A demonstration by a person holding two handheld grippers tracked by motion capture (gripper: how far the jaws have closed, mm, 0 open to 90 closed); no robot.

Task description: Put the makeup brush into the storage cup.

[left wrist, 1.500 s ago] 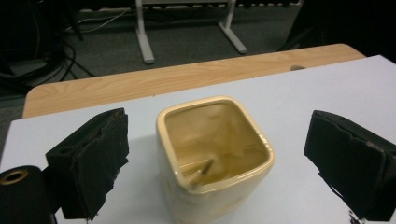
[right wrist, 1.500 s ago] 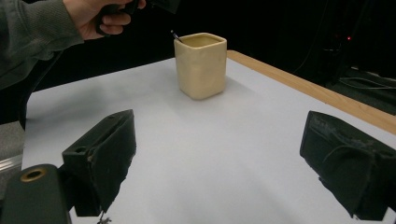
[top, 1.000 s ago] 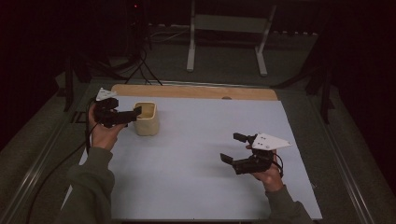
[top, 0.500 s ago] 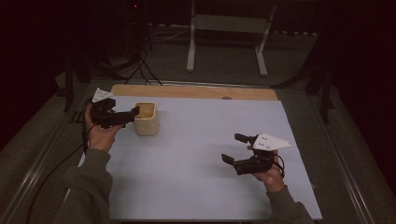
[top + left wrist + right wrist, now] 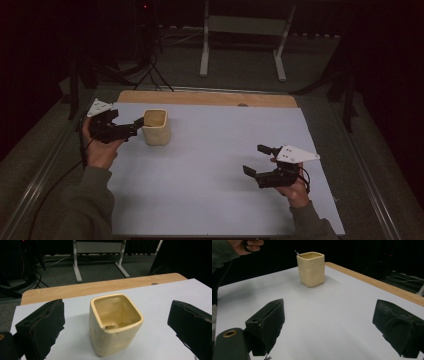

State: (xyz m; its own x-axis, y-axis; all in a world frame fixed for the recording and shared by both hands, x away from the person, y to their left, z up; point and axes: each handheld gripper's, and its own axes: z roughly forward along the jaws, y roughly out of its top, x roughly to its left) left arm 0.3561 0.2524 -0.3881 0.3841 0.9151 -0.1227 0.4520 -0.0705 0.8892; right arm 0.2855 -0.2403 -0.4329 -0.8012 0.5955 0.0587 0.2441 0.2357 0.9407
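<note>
A cream square-sided cup (image 5: 156, 128) stands upright on the white sheet (image 5: 220, 150) at the far left. My left gripper (image 5: 131, 124) is just to its left, open, with the tips close to the cup's side. In the left gripper view the cup (image 5: 116, 325) sits ahead between the wide-apart fingers (image 5: 42, 327), with a small brown mark on its inner rim. My right gripper (image 5: 256, 160) hovers open at the near right, holding nothing. The right gripper view looks across bare sheet from that gripper (image 5: 332, 327) to the cup (image 5: 311, 268).
A wooden strip (image 5: 207, 98) of the table shows along the far edge of the sheet. Beyond it on the dark floor are a white metal stand (image 5: 240, 50) and cables (image 5: 150, 75). The person's left hand (image 5: 249, 245) shows beside the cup.
The left gripper has eased slightly back from the cup's side. The right gripper has drifted a little toward the near edge. Both stay open.
</note>
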